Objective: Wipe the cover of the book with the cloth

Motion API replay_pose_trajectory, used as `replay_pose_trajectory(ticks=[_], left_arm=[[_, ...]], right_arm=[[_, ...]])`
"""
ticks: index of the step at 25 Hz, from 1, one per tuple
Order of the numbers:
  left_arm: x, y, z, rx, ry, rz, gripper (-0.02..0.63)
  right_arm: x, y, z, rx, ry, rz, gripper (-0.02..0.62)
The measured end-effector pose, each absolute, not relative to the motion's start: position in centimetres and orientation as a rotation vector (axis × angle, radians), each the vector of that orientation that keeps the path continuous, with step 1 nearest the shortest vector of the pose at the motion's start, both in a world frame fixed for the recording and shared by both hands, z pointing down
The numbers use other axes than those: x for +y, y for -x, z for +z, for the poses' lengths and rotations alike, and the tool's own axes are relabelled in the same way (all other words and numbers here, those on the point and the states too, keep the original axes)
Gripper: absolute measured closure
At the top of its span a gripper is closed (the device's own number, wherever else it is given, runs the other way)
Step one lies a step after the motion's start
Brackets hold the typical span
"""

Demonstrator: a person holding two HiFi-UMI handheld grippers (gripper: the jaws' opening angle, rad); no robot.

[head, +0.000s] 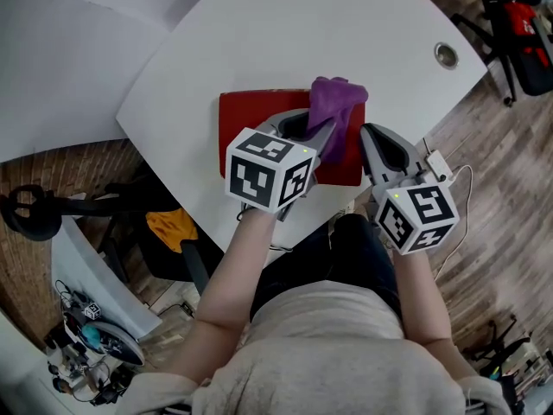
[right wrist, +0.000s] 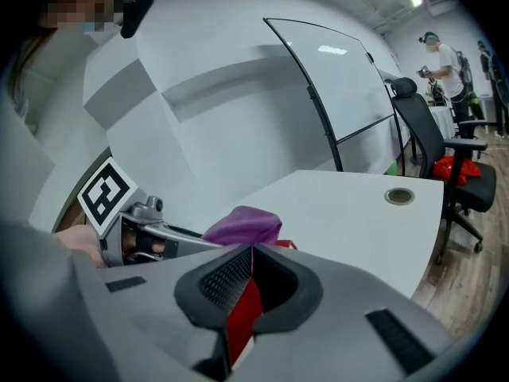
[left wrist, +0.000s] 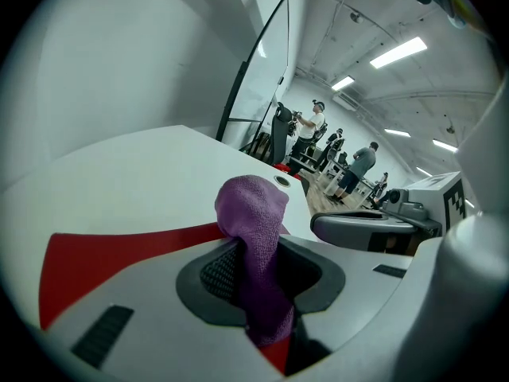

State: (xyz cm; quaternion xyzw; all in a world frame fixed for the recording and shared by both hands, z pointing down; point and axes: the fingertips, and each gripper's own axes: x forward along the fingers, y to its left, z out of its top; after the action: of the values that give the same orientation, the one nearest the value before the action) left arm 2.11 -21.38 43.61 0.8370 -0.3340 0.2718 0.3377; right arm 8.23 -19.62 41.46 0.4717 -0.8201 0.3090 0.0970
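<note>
A red book (head: 259, 119) lies flat on the white table (head: 285, 33). My left gripper (head: 321, 137) is over the book's right half, shut on a purple cloth (head: 335, 109) that bunches up beyond its tips. In the left gripper view the cloth (left wrist: 250, 205) stands pinched between the jaws, above the book (left wrist: 111, 249). My right gripper (head: 370, 137) is at the book's right edge, shut with nothing held. In the right gripper view the red book (right wrist: 242, 317) shows through the slit behind the closed tips, and the cloth (right wrist: 245, 225) lies just ahead.
A round cable grommet (head: 446, 54) sits at the table's far right. The table's near edge runs just behind both grippers. A black chair with something red on it (head: 523, 24) stands on the wood floor to the right. Several people (left wrist: 350, 165) stand far off.
</note>
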Motion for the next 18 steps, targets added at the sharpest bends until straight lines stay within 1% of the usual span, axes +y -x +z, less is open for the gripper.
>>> replay_pose_trajectory(ticks=[18], left_arm=[[-21.5, 3.9, 43.5, -0.971, -2.130, 0.645, 0.495]], right_arm=[[-19.8, -2.4, 41.3, -2.456, -1.273, 0.887, 0.572]])
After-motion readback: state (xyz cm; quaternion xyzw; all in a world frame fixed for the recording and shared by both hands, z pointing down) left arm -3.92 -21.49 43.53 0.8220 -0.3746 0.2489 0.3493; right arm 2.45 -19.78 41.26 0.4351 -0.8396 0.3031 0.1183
